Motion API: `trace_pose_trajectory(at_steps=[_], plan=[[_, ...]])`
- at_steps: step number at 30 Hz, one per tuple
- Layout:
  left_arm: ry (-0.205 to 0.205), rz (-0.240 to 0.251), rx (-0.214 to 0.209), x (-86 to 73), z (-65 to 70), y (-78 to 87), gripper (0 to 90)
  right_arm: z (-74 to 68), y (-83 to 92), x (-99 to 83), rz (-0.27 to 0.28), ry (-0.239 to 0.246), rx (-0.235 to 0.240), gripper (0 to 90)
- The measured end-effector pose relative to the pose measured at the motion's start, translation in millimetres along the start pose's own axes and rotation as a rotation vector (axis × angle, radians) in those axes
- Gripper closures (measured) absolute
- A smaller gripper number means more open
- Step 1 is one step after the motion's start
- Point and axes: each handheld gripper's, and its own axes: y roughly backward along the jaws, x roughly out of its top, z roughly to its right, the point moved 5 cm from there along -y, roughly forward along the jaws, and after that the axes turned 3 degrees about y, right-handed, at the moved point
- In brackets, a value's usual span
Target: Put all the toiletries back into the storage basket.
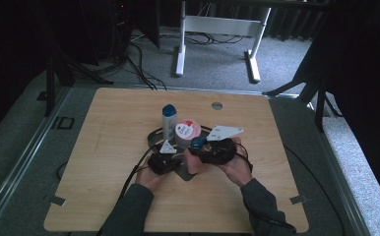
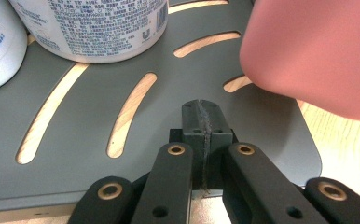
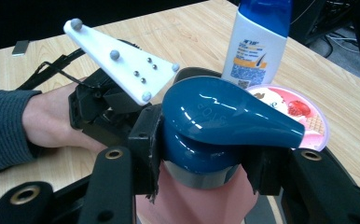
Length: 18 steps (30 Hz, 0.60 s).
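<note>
Right hand-held gripper pinching a pink pump bottle over the grey tray.

Nearest the person, the left hand-held gripper (image 2: pixel 201 140) rests at the near edge of the slotted grey tray (image 2: pixel 99 135), its jaws pressed together with nothing between them. Just beside it, the right hand-held gripper (image 3: pixel 201 158) clamps the neck of the pink bottle (image 3: pixel 201 200) under its dark blue pump head (image 3: pixel 215 126); in the high view this bottle (image 1: pixel 194 162) stands upright at the tray's near corner, between the two hands. Farther back on the tray sit a round tub with a pink-and-white lid (image 1: pixel 186 130) and, touching or just beside it, a white bottle with a blue cap (image 1: pixel 169 120). The wooden counter (image 1: pixel 109 147) carries it all.
</note>
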Motion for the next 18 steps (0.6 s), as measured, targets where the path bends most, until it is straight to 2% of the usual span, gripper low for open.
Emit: trace_pose_trajectory(at_steps=[18], plan=[[-0.004, -0.001, -0.001, -0.1, -0.2, 0.1, 90.0, 15.3, 2.9, 3.8, 0.001, -0.011, -0.036, 53.2]])
